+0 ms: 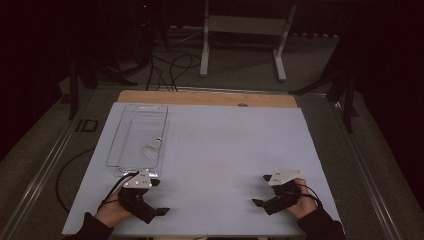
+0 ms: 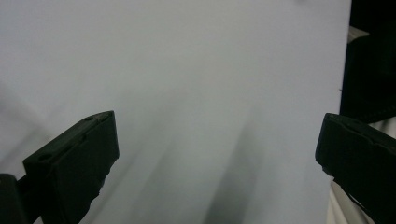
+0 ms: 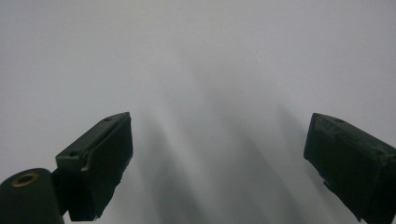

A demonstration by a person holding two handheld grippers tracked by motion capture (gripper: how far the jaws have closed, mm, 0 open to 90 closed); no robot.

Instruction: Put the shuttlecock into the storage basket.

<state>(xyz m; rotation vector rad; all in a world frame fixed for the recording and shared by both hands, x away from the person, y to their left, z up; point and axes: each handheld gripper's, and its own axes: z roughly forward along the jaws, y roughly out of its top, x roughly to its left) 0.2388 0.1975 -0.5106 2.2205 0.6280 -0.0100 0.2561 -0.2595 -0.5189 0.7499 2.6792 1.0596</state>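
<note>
A clear plastic box (image 1: 138, 141) lies on the left part of the white table sheet (image 1: 230, 150), with a small pale object (image 1: 151, 148) inside it; what that object is I cannot tell. My left gripper (image 1: 160, 196) rests near the front left edge, just in front of the box, jaws wide apart and pointing right. My right gripper (image 1: 261, 190) sits near the front right, open, pointing left. In the left gripper view my left gripper (image 2: 215, 123) is open over bare sheet. The right gripper view shows my right gripper (image 3: 219, 121) open as well, nothing between its jaws.
A strip of wooden tabletop (image 1: 207, 97) shows beyond the sheet's far edge. Behind the table a white metal stand (image 1: 245, 25) and loose cables (image 1: 170, 65) are on the floor. The sheet's edge and a dark shape (image 2: 369, 70) appear at the right of the left gripper view.
</note>
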